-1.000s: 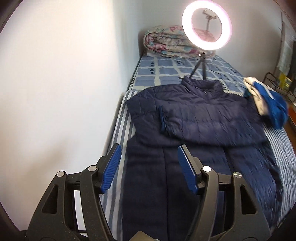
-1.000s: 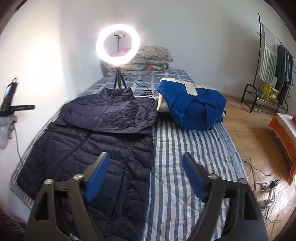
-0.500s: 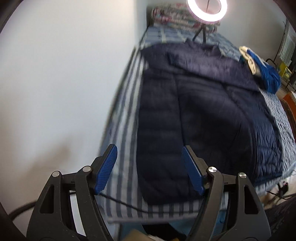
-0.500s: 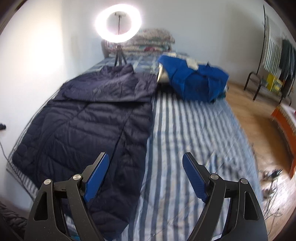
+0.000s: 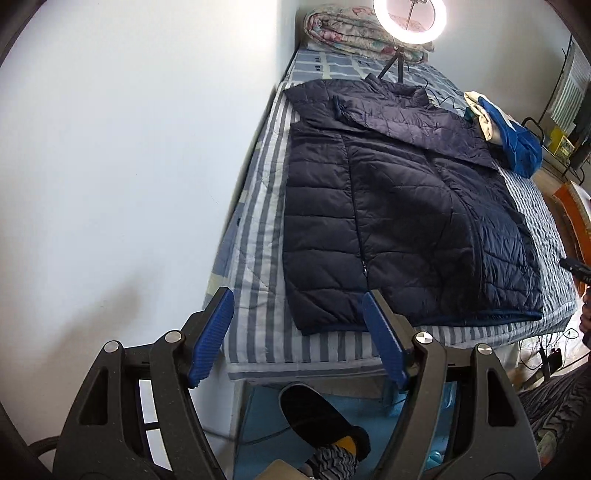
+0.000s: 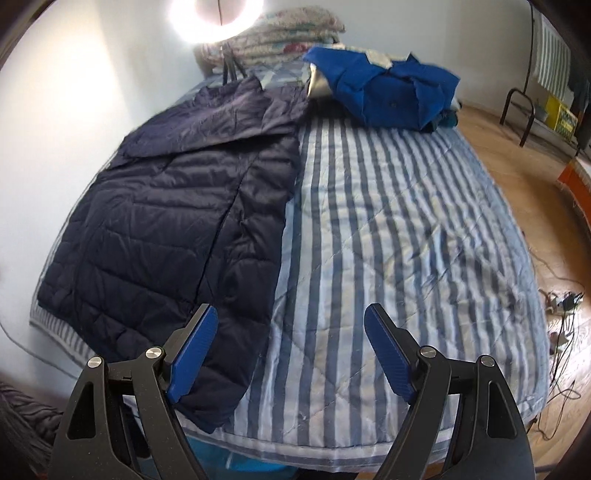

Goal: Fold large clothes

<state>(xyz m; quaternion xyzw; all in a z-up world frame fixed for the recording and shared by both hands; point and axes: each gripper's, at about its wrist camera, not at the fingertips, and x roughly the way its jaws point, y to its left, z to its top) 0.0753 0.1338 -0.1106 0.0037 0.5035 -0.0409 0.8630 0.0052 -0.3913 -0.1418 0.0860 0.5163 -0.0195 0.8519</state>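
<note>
A large navy quilted jacket (image 5: 399, 206) lies flat on the striped bed, collar toward the far end, one sleeve folded across its chest. It also shows in the right wrist view (image 6: 177, 221) on the bed's left half. My left gripper (image 5: 299, 332) is open and empty, hovering over the jacket's near left hem corner at the foot of the bed. My right gripper (image 6: 291, 350) is open and empty above the jacket's near right hem corner.
A blue-and-cream garment pile (image 6: 384, 88) lies at the far right of the striped bed (image 6: 406, 221). A lit ring light on a tripod (image 5: 408, 18) and folded quilts (image 5: 343, 26) stand at the head. A wall runs along the left. Clothes rack and cables are on the wooden floor at right.
Both grippers have pulled back toward the foot of the bed and tilted down, so the jacket's hem and the bed's front edge have come into view. Both stay open.
</note>
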